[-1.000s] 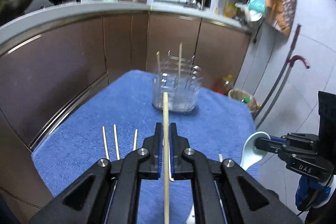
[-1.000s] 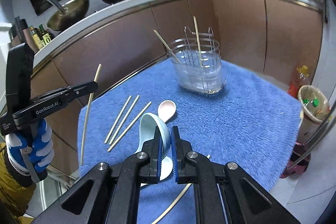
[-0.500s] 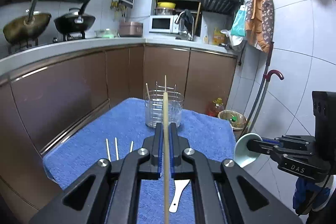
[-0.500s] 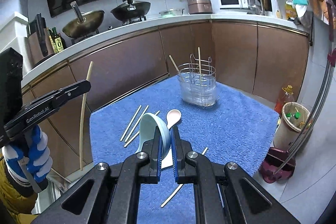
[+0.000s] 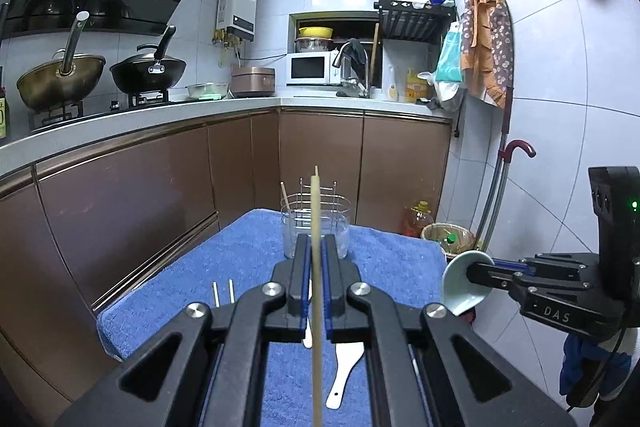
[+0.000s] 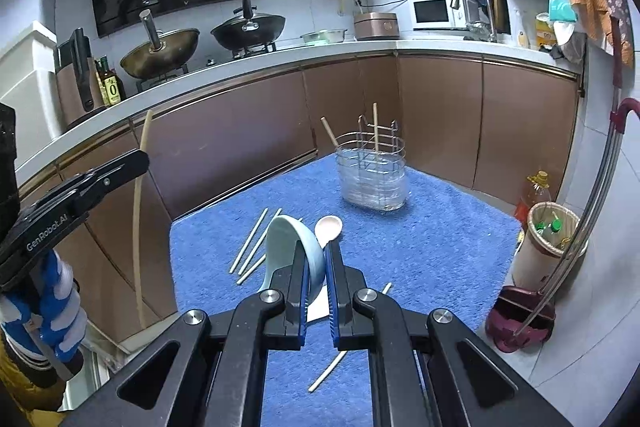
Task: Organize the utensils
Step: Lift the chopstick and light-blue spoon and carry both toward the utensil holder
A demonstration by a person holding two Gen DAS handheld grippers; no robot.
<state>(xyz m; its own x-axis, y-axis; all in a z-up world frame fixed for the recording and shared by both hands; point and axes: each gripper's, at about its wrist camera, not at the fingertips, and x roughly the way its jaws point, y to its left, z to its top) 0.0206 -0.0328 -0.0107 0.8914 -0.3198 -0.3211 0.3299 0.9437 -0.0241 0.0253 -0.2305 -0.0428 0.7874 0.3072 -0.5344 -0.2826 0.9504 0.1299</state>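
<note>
Transport is the step I judge us in: my left gripper (image 5: 314, 255) pinches a chopstick (image 5: 316, 291), my right gripper (image 6: 316, 259) a spoon (image 6: 294, 247), both above the towel (image 6: 420, 247), next needing lowering into the caddy (image 6: 372, 171)

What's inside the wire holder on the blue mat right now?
Two chopsticks stand in the wire holder, one leaning left, one about upright. No spoons show above its rim. Its bottom is hazy behind the clear liner, so small items there can't be ruled out.

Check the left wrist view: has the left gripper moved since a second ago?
Yes. The left gripper, shut on a chopstick, has pulled back and up: the wire holder looks smaller and farther, and more kitchen wall shows above it.
</note>
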